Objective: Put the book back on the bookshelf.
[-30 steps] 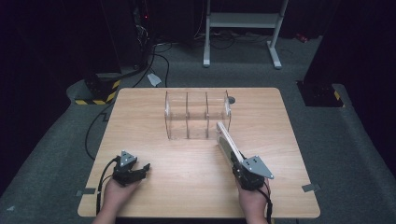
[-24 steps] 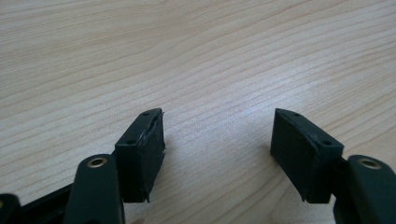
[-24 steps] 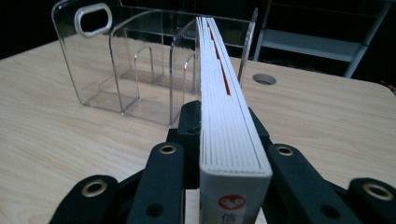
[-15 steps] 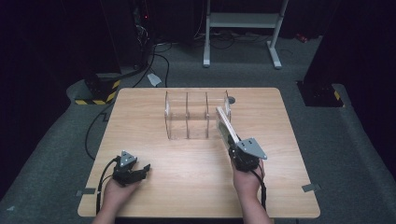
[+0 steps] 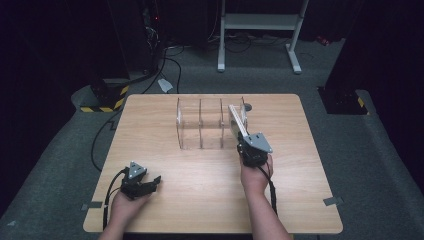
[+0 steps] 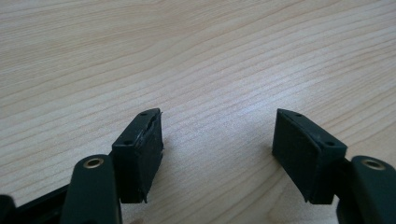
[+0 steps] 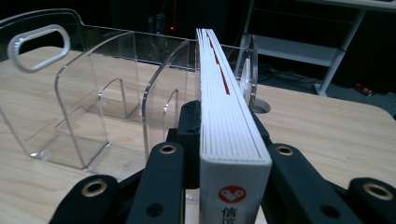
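The right tool [image 5: 239, 134] has moved up the tabletop [image 5: 150, 115] since a second ago. Back then it was nearer the person's edge, and now it is right beside the clear rack [image 5: 200, 122]. Its jaws are squeezed tight on a white book [image 7: 224, 112], which stands on its edge and points away from the hand. In the high view the book [image 5: 237, 121] reaches along the right end of the rack. This looks like the step of sliding the book into a slot, and it seems close to going in but is not in yet.

The left tool [image 6: 217, 149] has stayed in the same place near the person's corner of the tabletop. Its jaws stand wide apart with nothing between them, just bare wood below. It opened a tiny bit more in the last second.

The rack is see-through plastic with thin walls that split it into slots. One end wall has a handle hole [image 7: 38, 46]. From the right gripper view, the slots look empty, and the wood shows through their floors. The book lines up with the slot at the right end, beside the last divider [image 7: 161, 88]. Whether its front corner has crossed the rack's edge is hard to tell.
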`<state>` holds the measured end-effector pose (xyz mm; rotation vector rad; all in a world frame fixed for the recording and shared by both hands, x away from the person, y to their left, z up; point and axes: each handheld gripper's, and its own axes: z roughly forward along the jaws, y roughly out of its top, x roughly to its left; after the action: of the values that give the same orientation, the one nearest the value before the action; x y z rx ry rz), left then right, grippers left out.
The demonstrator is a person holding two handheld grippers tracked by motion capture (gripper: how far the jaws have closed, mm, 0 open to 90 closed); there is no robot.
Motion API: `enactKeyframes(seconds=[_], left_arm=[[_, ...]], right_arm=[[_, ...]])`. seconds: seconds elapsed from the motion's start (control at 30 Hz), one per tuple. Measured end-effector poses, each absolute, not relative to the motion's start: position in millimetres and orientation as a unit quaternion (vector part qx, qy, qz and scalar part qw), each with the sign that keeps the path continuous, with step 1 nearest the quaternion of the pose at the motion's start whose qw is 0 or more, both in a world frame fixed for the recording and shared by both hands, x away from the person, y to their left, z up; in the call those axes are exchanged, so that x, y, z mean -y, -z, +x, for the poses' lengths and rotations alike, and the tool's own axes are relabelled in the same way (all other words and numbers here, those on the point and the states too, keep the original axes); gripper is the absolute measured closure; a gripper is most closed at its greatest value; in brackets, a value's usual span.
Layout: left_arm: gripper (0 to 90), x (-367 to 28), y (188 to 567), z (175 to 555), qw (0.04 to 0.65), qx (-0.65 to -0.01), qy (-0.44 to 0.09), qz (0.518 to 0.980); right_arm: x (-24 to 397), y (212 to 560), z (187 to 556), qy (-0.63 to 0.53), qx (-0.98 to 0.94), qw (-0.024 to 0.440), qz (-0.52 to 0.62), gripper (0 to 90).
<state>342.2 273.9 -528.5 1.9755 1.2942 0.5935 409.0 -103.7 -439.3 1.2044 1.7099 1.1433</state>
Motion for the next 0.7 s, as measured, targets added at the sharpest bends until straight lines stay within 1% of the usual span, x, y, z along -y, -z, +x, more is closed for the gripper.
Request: enactKeyframes(seconds=[0.23,0.7], left_arm=[[33.4,-274,529,342,0.346,-0.499,-0.229,0.761],[32.9,-274,529,342,0.345,-0.498,-0.230,0.761]], right_arm=[[96,443,428,-0.433,-0.663,0.382,0.476,75.7],[83,445,445,-0.427,-0.662,0.396,0.473,75.6]])
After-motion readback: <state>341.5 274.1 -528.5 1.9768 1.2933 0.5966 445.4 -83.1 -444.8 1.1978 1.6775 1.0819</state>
